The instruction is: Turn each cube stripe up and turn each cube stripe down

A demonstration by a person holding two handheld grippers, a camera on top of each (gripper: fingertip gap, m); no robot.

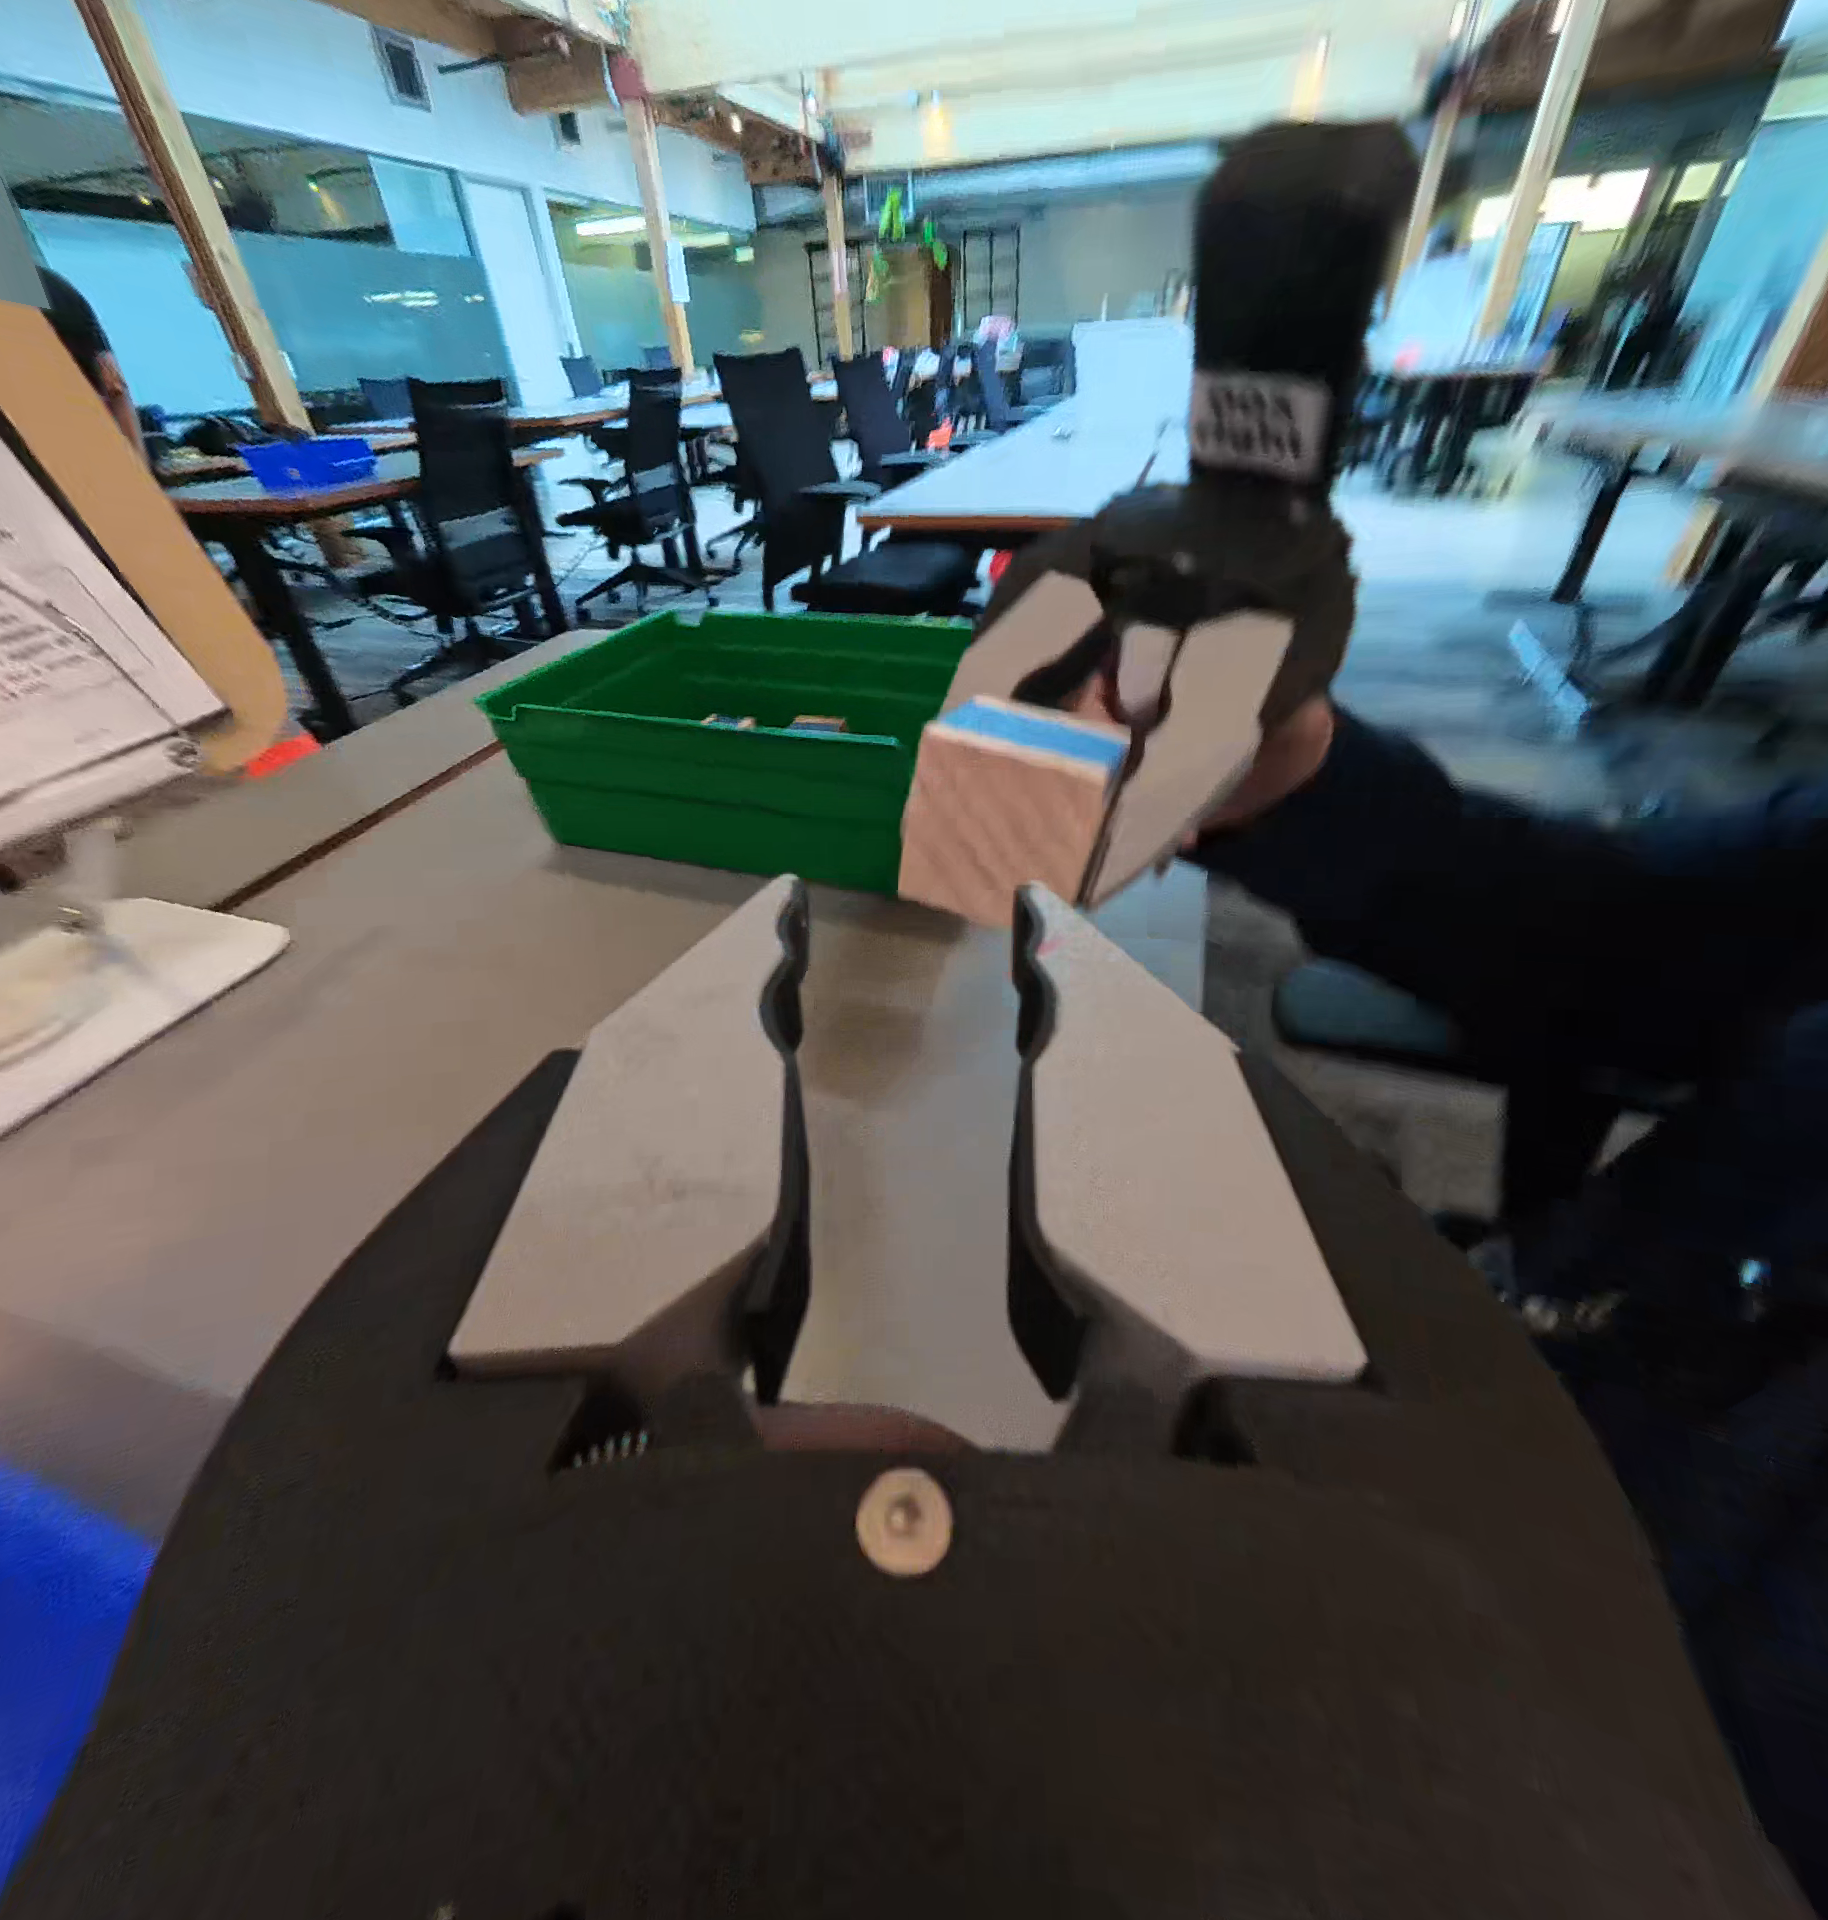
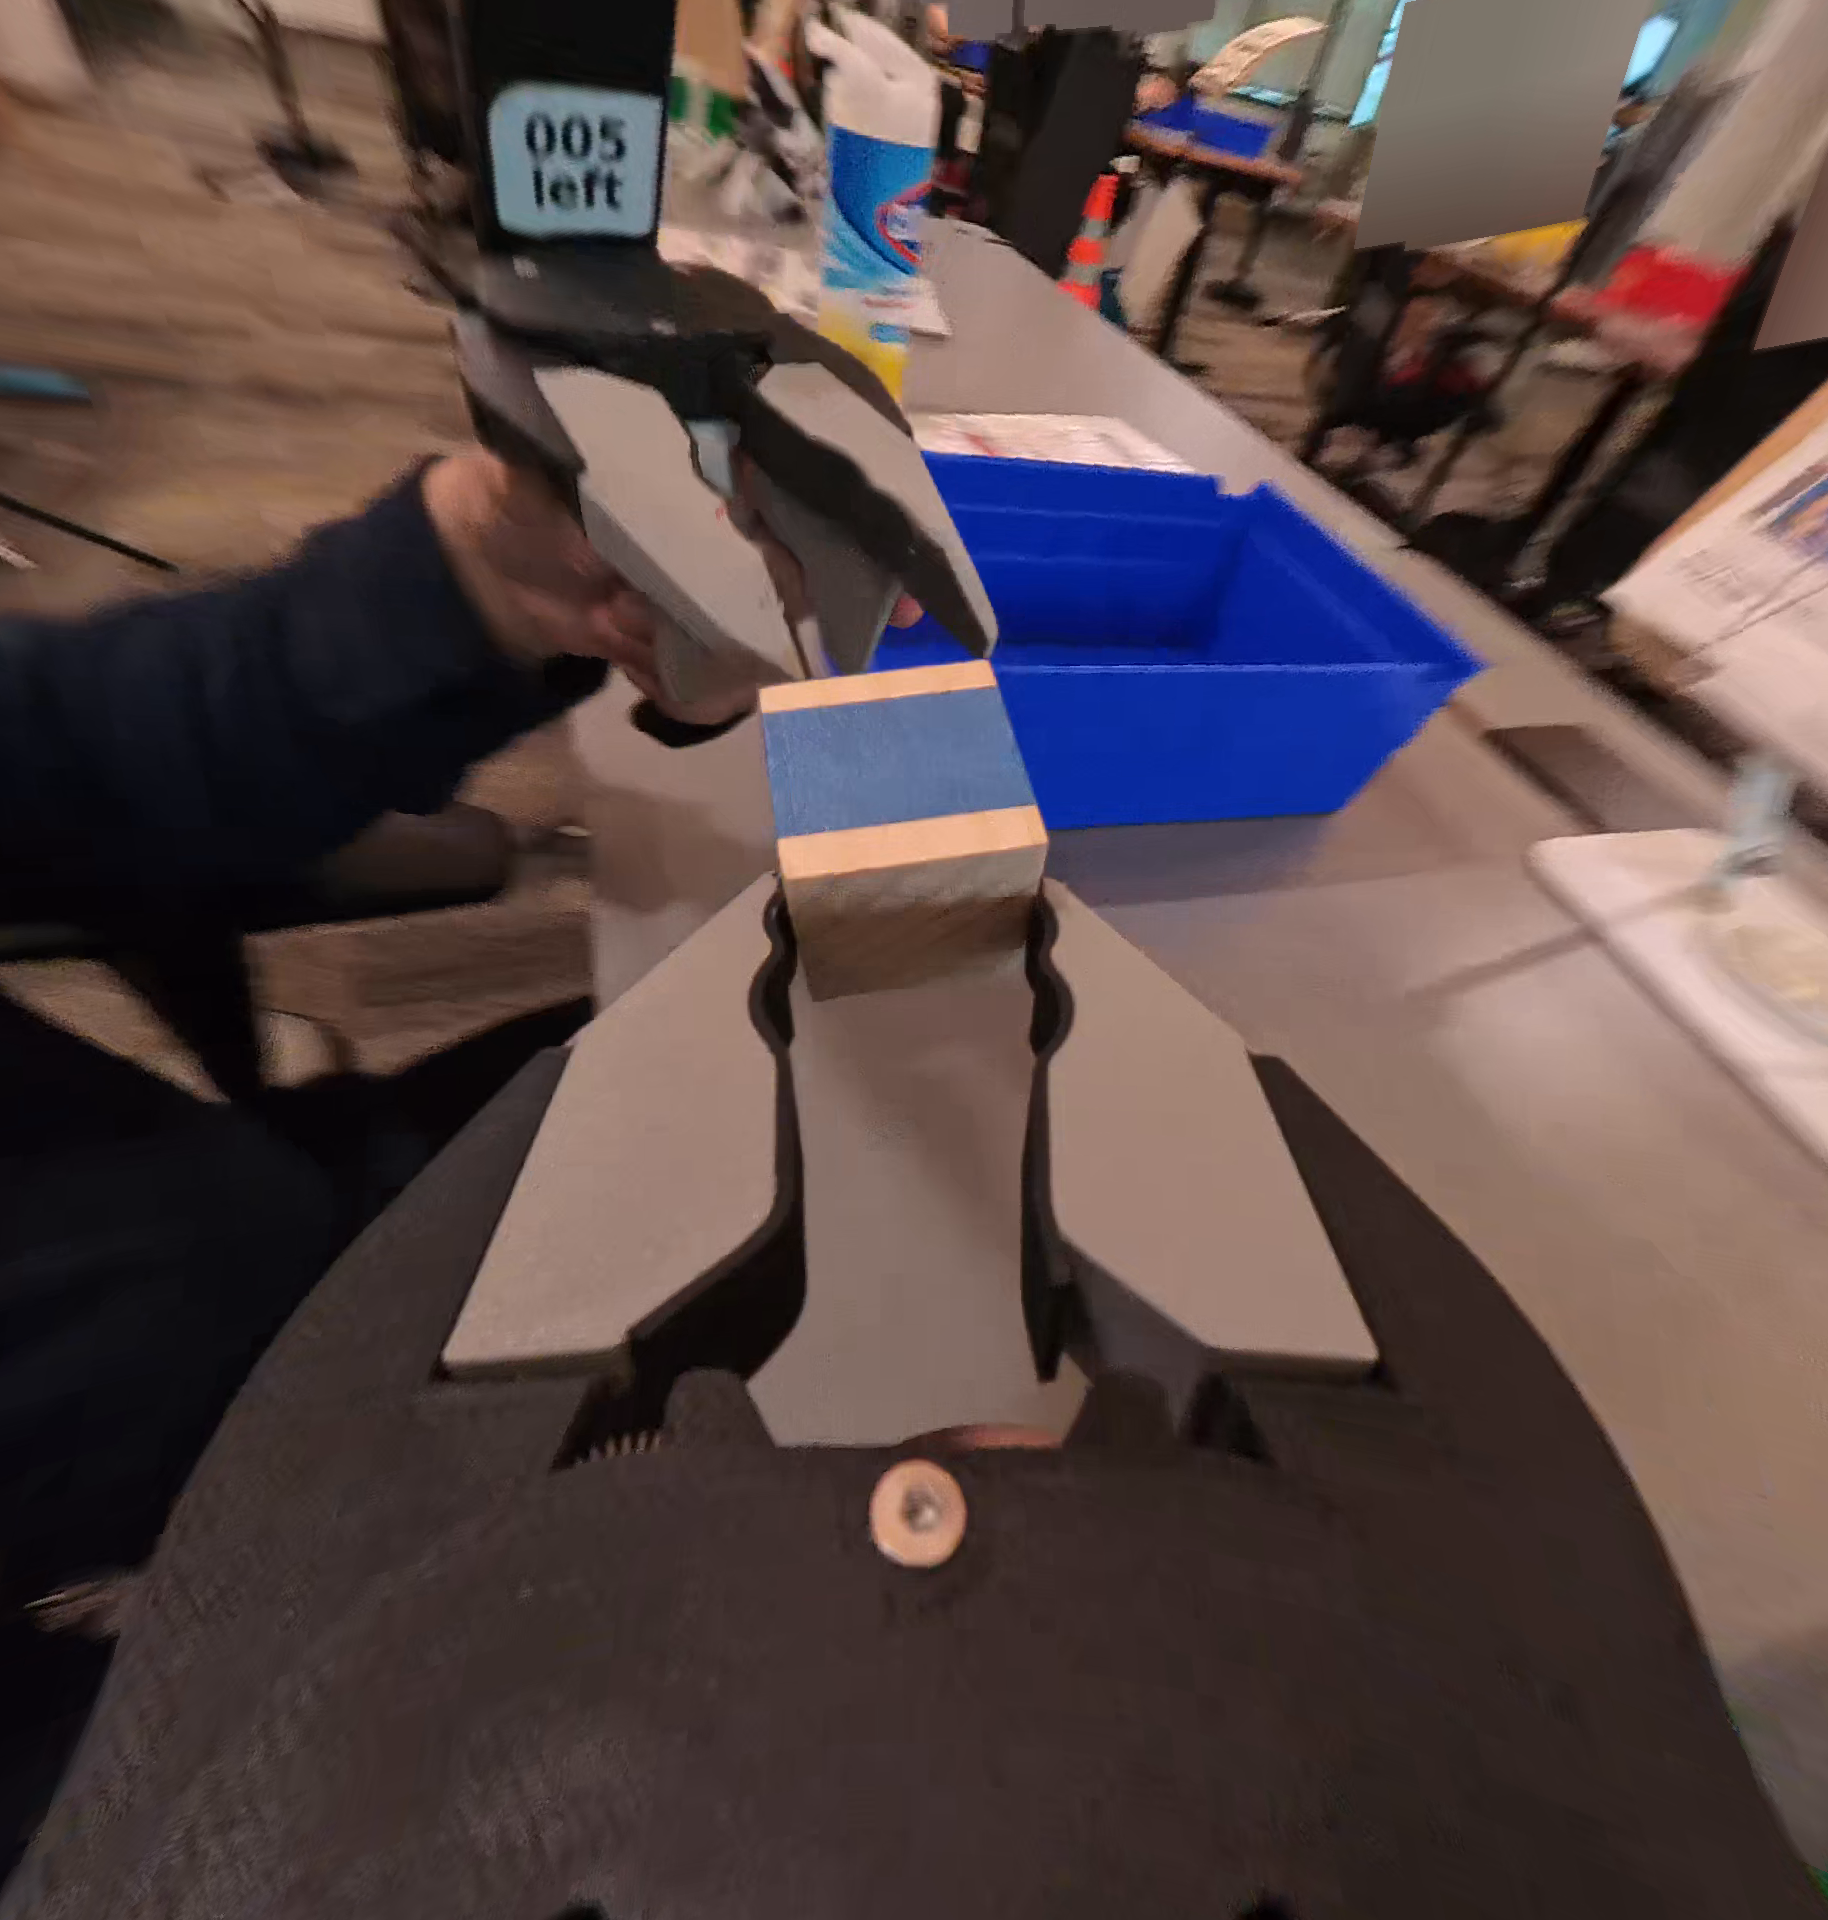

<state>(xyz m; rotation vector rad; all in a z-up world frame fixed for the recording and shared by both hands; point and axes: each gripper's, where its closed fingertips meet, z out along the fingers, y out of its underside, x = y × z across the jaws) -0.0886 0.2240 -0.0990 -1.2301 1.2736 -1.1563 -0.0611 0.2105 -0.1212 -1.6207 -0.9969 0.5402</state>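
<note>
My right gripper (image 2: 908, 914) is shut on a wooden cube (image 2: 905, 821) and holds it above the grey table (image 2: 1305, 1039). The cube's blue stripe (image 2: 894, 769) faces up. In the left wrist view the same cube (image 1: 993, 821) hangs in the right gripper's fingers (image 1: 1190, 748), blue stripe on top, just beyond my left gripper (image 1: 912, 925). The left gripper is open and empty, its fingertips just short of the cube. It also shows in the right wrist view (image 2: 801, 655), just behind and above the cube, held by a hand in a dark sleeve.
A green bin (image 1: 681, 800) with small cubes (image 1: 775, 722) inside stands behind the held cube. A blue bin (image 2: 1201, 748) stands on the table past the cube. A white stand base (image 1: 89, 997) with papers (image 1: 37, 644) is at the left. A wipes canister (image 2: 874, 229) stands farther back.
</note>
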